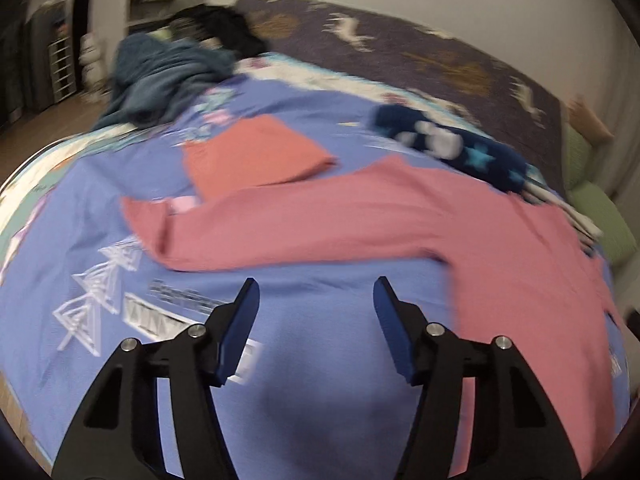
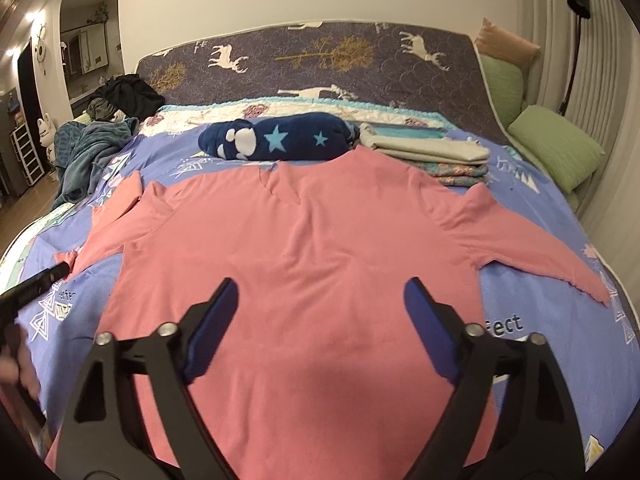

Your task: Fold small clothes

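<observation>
- The left tongs (image 1: 316,292) stand partly open with nothing between the blue pads; only bare bedspread shows in the gap.
- They hover over the blue bedspread (image 1: 320,400), just short of the pink shirt's near sleeve, and do not touch it.
- The right tongs (image 2: 322,292) are spread wider, also empty, poised above the lower middle of the shirt's body; the pads seem clear of the cloth, though the view from above makes that hard to be sure of.
- The pink long-sleeved shirt (image 2: 304,248) lies flat on the bed, neck toward the headboard end, both sleeves stretched out to the sides.
- In the right wrist view the left tool shows as a dark bar at the left edge, beside the tip of the shirt's sleeve, with part of a hand (image 2: 16,372) blurred below it.
- A folded orange-pink garment (image 1: 256,152) lies just beyond the sleeve in the left wrist view, close to it.
- A rolled navy blanket with stars (image 2: 280,140) rests behind the shirt's collar.
- A stack of folded linens (image 2: 432,156) sits beside that blanket.
- A rumpled teal blanket (image 2: 88,148) lies heaped at the bed's far left edge.
- Green pillows (image 2: 556,152) lean by the wall on the right.
</observation>
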`<state>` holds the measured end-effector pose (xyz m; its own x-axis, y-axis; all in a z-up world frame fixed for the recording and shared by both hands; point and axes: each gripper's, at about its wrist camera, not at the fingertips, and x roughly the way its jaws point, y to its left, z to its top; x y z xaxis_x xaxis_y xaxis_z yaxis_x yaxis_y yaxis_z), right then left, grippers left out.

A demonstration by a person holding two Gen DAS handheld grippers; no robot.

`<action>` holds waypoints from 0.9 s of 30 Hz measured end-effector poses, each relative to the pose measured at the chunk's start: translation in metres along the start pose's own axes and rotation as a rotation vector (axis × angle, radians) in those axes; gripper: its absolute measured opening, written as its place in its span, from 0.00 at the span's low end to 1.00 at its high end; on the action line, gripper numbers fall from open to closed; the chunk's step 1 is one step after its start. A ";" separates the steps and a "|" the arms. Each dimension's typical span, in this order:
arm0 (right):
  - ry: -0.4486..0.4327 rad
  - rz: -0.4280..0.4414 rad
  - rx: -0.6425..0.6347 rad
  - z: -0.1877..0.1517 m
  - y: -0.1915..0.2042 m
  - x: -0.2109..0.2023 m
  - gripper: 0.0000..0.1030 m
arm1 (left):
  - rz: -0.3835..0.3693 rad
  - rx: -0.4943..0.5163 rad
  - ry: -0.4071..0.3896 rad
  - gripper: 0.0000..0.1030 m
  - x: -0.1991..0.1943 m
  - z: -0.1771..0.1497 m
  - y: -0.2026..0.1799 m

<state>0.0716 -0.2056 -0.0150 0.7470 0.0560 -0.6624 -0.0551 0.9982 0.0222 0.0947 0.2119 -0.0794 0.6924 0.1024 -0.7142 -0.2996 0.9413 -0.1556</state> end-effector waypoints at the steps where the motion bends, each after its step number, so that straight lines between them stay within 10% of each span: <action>1: 0.005 0.002 0.003 0.001 -0.001 0.002 0.79 | 0.053 -0.020 0.006 0.59 0.009 0.006 0.015; 6: 0.024 -0.023 0.030 0.003 -0.009 0.015 0.79 | 0.291 -0.079 0.094 0.52 0.071 0.036 0.088; 14: 0.053 -0.029 0.048 0.004 -0.014 0.031 0.79 | 0.366 -0.165 0.272 0.38 0.149 0.048 0.141; 17: 0.054 -0.032 0.051 0.004 -0.016 0.033 0.79 | 0.287 -0.213 0.274 0.06 0.157 0.049 0.150; 27: 0.058 -0.031 0.112 0.001 -0.035 0.037 0.80 | -0.047 -0.120 -0.067 0.05 0.034 0.107 0.057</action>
<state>0.1018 -0.2380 -0.0390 0.7073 0.0274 -0.7064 0.0439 0.9956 0.0826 0.1715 0.3039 -0.0397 0.7486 0.0846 -0.6576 -0.3397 0.9007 -0.2709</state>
